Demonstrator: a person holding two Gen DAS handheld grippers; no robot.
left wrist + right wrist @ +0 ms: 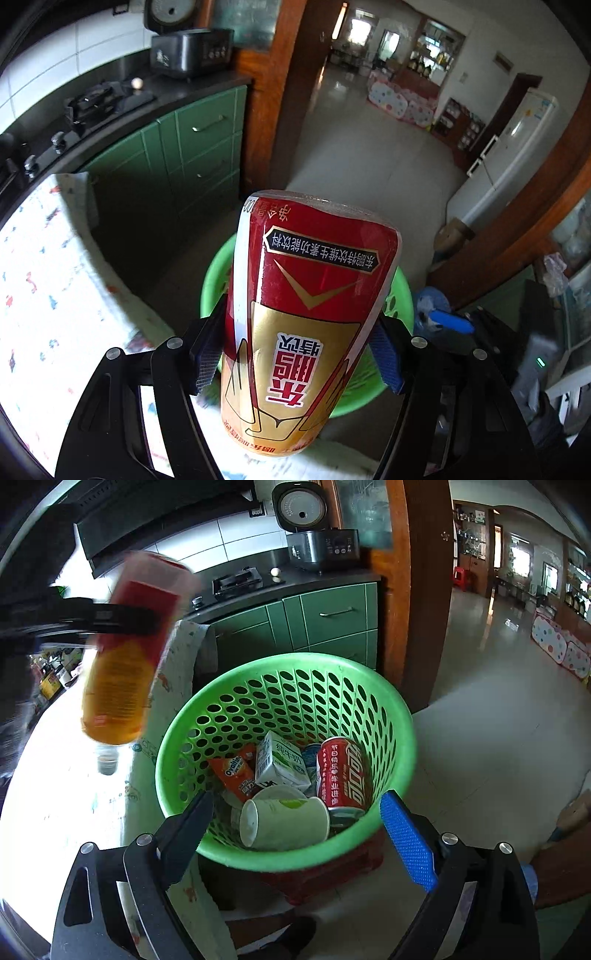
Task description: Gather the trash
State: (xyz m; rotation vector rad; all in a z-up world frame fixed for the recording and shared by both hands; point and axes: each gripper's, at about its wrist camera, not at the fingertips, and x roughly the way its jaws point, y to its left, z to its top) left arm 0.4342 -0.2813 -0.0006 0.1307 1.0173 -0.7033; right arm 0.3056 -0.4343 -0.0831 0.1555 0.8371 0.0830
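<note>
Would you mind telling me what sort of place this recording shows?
Most likely a home kitchen: a black gas hob on a dark counter, green drawer cabinets below, and a grey rice cooker with its lid open.

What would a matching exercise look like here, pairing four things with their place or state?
Things:
1. bottle
2. paper cup
3. cola can
4. right gripper

Places or states:
A. open, holding nothing
B. lying on its side in the basket, in front of the milk carton
C. clamped in the left gripper
D. in the basket, red

Pairs: 1-C, 2-B, 3-D, 4-A
</note>
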